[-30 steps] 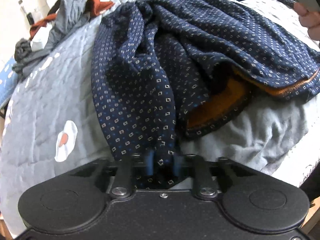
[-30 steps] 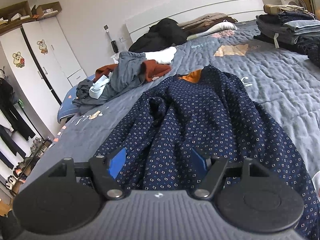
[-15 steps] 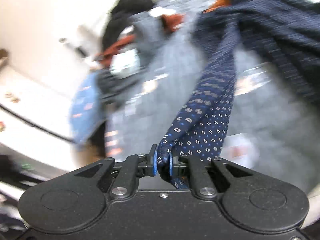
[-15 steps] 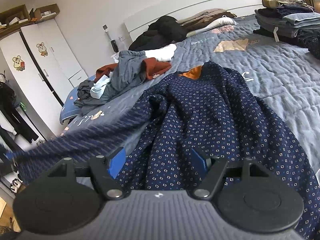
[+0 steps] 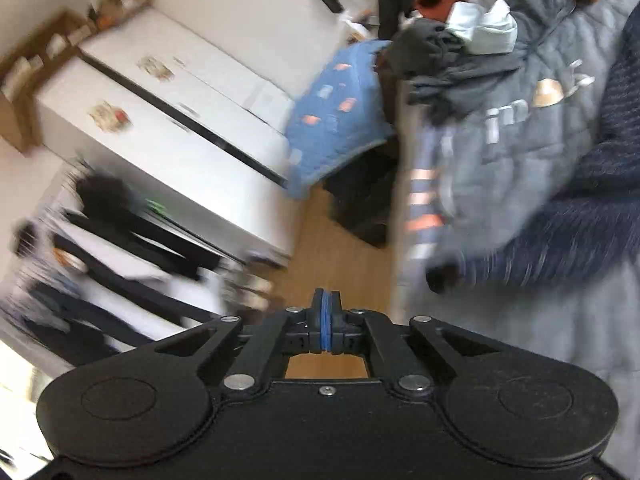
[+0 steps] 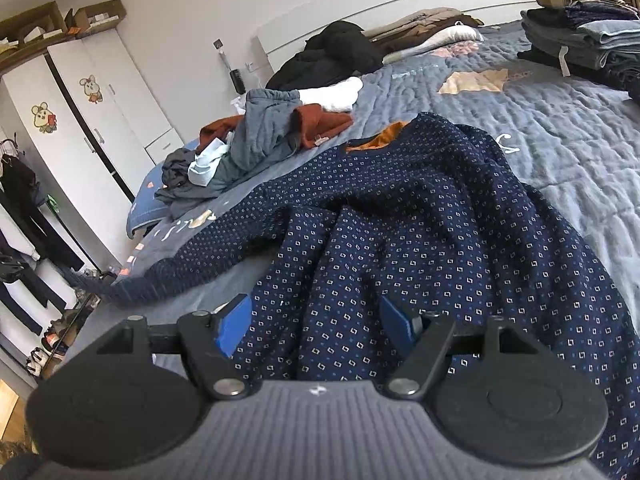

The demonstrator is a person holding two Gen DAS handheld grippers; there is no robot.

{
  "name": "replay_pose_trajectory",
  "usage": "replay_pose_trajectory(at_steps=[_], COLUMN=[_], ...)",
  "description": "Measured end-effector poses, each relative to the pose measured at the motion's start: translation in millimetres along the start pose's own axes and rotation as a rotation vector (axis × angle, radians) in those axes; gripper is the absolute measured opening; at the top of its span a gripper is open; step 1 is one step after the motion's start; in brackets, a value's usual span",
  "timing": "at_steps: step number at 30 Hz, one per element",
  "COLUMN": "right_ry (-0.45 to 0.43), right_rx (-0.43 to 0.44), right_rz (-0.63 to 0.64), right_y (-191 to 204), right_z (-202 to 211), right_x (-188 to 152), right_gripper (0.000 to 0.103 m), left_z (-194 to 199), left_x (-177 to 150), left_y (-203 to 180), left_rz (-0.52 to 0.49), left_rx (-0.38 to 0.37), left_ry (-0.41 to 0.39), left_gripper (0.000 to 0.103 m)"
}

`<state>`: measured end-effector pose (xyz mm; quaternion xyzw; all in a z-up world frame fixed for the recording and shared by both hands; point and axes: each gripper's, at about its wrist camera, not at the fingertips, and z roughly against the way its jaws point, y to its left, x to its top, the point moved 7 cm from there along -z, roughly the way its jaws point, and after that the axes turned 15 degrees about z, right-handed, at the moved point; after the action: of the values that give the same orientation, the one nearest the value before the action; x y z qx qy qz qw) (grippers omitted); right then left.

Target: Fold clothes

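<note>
A navy dotted sweater with an orange lining lies spread on the grey quilted bed. Its left sleeve stretches out flat toward the bed's left edge. My right gripper hovers open just over the sweater's lower body, blue pads apart and nothing pinched. In the left wrist view, my left gripper is off the side of the bed above the wooden floor; its jaws are closing, the pads meeting with nothing between them. The blurred sleeve lies to its right, apart from it.
A heap of unfolded clothes sits at the bed's far left, and a folded stack at the far right. A white wardrobe and hanging dark garments stand left of the bed. Dark bedding lies by the headboard.
My left gripper pulled the sleeve out to the left, let it go and swung off the bed edge, now shut on nothing. The sleeve now lies extended. The right gripper held still.
</note>
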<state>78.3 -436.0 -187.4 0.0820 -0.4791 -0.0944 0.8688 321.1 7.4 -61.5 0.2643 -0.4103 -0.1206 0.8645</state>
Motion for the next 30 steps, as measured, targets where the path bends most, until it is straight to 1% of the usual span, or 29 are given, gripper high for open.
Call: replay_pose_trajectory(at_steps=[1, 2, 3, 4, 5, 6, 7, 9, 11, 13, 14, 16, 18, 20, 24, 25, 27, 29, 30], right_ry=[0.002, 0.003, 0.003, 0.001, 0.000, -0.002, -0.004, -0.008, -0.017, -0.027, -0.032, -0.042, -0.049, -0.049, -0.044, -0.041, -0.036, -0.030, -0.027], right_rx=[-0.001, -0.001, -0.002, -0.003, -0.004, -0.006, -0.008, -0.013, -0.014, -0.015, -0.014, -0.013, -0.013, -0.015, -0.021, -0.022, -0.025, -0.026, -0.027], right_rz=[0.000, -0.002, -0.003, -0.002, -0.001, -0.002, -0.003, -0.005, -0.007, -0.005, -0.004, -0.003, -0.001, -0.001, -0.001, 0.000, 0.001, 0.007, 0.010], right_y=[-0.7, -1.6, -2.3, -2.8, -3.4, -4.0, -4.7, -6.2, -8.0, -9.4, -10.2, -11.8, -13.9, -17.1, -23.1, -24.3, -26.8, -29.2, -30.8], right_z=[-0.3, -0.5, -0.3, 0.1, 0.6, 1.4, 2.7, 5.8, 10.9, 17.3, 20.8, 27.9, 33.4, 37.1, 43.1, 44.3, 46.7, 48.7, 49.4], right_x=[0.1, 0.6, 1.0, 1.6, 2.1, 2.5, 2.8, 3.4, 4.5, 5.6, 6.0, 6.6, 7.1, 6.1, 2.7, 1.6, -0.7, -3.4, -4.6], right_gripper=[0.071, 0.071, 0.071, 0.071, 0.071, 0.071, 0.071, 0.071, 0.071, 0.071, 0.071, 0.071, 0.071, 0.071, 0.071, 0.071, 0.071, 0.071, 0.071], left_z=[11.5, 30.2, 52.9, 76.5, 103.6, 132.2, 159.6, 209.2, 253.1, 276.4, 286.4, 293.9, 296.3, 281.3, 269.0, 258.2, 255.9, 251.8, 250.9], left_x=[-3.0, -5.7, -9.3, -13.2, -18.8, -25.0, -32.6, -49.1, -69.8, -91.3, -103.2, -120.1, -133.5, -135.5, -148.5, -148.3, -153.7, -156.3, -158.1], left_y=[-10.6, -27.4, -47.4, -67.9, -90.5, -113.6, -137.3, -184.7, -228.9, -264.3, -280.7, -300.7, -315.6, -324.8, -339.4, -341.4, -341.4, -346.8, -349.2], left_rz=[0.000, -0.017, -0.040, -0.064, -0.086, -0.107, -0.119, -0.143, -0.208, -0.263, -0.289, -0.318, -0.340, -0.369, -0.459, -0.477, -0.515, -0.566, -0.594], left_rx=[-0.060, -0.124, -0.184, -0.242, -0.307, -0.374, -0.452, -0.589, -0.694, -0.749, -0.772, -0.791, -0.793, -0.772, -0.710, -0.703, -0.691, -0.660, -0.641], left_ry=[-0.014, -0.047, -0.087, -0.128, -0.171, -0.215, -0.253, -0.293, -0.325, -0.345, -0.343, -0.333, -0.324, -0.331, -0.345, -0.346, -0.362, -0.411, -0.438], left_gripper=[0.004, 0.005, 0.010, 0.026, 0.036, 0.050, 0.052, 0.052, 0.052, 0.052, 0.052, 0.052, 0.052, 0.052, 0.052, 0.052, 0.052, 0.052, 0.047])
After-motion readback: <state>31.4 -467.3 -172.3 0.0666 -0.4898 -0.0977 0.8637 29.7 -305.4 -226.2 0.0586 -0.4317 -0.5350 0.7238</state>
